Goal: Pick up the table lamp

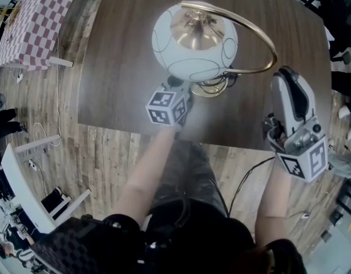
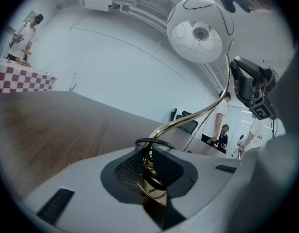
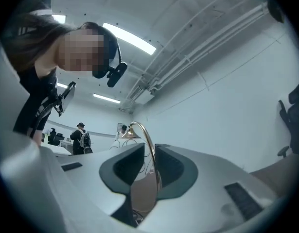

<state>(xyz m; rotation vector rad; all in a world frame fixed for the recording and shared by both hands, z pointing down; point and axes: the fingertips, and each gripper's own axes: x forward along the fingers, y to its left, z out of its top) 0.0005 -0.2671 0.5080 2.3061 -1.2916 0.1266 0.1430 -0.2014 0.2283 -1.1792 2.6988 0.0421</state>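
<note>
The table lamp has a white globe shade (image 1: 195, 39), a brass arc arm (image 1: 265, 41) and a base (image 1: 212, 87) on the dark wooden table (image 1: 118, 67). My left gripper (image 1: 181, 90) reaches under the globe to the base. In the left gripper view my left gripper (image 2: 150, 155) is shut on the brass stem (image 2: 151, 178), where a black cord (image 2: 149, 142) coils. My right gripper (image 1: 283, 73) is raised at the right, just beside the arc's outer bend. In the right gripper view the arc (image 3: 151, 149) shows in the narrow gap of my right gripper (image 3: 149, 152); no pad presses on it.
A table with a red-checked cloth (image 1: 35, 21) stands at the far left. A black cable (image 1: 249, 176) runs over the wood floor below the table's near edge (image 1: 135, 131). White furniture (image 1: 21, 181) stands at lower left. People (image 2: 222, 135) stand in the background.
</note>
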